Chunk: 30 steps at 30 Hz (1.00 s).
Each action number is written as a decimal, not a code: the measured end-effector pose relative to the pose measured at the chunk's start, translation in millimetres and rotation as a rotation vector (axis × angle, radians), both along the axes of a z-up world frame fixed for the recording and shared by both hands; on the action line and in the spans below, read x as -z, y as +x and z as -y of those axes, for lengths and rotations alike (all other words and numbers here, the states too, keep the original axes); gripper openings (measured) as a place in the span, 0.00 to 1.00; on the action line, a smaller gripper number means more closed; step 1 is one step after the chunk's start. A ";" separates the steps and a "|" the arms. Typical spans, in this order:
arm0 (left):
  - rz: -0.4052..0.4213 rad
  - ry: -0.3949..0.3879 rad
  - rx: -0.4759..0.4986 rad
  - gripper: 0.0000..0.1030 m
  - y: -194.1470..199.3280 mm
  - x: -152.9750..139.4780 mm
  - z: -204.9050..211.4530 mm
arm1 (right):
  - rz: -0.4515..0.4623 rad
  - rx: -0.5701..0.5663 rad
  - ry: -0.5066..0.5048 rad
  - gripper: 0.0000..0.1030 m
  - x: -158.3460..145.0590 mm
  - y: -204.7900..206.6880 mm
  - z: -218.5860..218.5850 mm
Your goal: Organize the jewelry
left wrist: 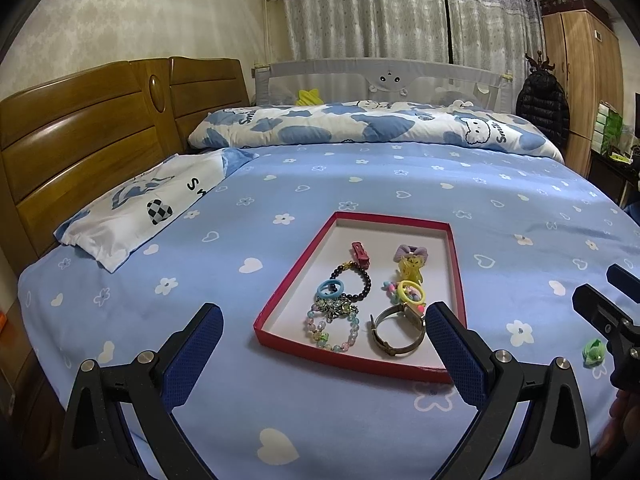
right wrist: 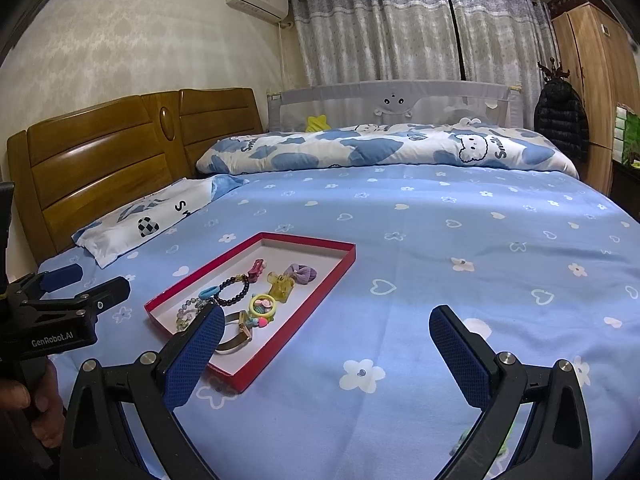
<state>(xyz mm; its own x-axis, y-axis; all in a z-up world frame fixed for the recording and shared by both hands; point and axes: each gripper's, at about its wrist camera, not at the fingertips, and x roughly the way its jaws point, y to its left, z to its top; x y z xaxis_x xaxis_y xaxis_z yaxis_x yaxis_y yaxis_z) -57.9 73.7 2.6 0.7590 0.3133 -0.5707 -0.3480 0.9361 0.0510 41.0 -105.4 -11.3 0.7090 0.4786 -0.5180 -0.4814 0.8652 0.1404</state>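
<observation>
A red tray (left wrist: 280,296) (right wrist: 320,276) lies on the blue bed sheet. It holds a dark bead bracelet (left wrist: 366,284), a pastel bead bracelet (left wrist: 332,330), a metal watch (left wrist: 400,330) (right wrist: 236,336), hair ties, a red clip (left wrist: 360,254) and a purple bow (left wrist: 412,254). A small green hair accessory (left wrist: 593,352) lies on the sheet right of the tray. My left gripper (left wrist: 324,320) is open and empty just before the tray. My right gripper (right wrist: 326,322) is open and empty to the tray's right; it also shows in the left wrist view (left wrist: 600,292).
A pillow (left wrist: 140,208) lies at the left by the wooden headboard (left wrist: 80,128). A folded blue-and-white quilt (left wrist: 360,124) runs along the far side of the bed. A wardrobe (left wrist: 580,80) and a hanging black jacket (left wrist: 542,108) stand at the right.
</observation>
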 end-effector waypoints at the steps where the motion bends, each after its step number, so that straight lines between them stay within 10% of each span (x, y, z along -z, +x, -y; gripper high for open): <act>1: 0.000 -0.001 0.001 0.99 0.1 0.0 0.0 | 0.000 0.000 0.000 1.00 -0.5 -0.1 -0.2; 30: -0.001 0.004 -0.002 0.99 -0.9 -0.1 -1.1 | -0.004 0.000 -0.001 1.00 -1.7 -0.8 -1.4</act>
<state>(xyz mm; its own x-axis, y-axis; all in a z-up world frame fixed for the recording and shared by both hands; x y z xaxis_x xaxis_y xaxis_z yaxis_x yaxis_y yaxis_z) -58.8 74.7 2.6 0.7578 0.3166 -0.5705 -0.3496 0.9353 0.0547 40.2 -104.0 -9.6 0.7070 0.4781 -0.5212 -0.4809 0.8653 0.1416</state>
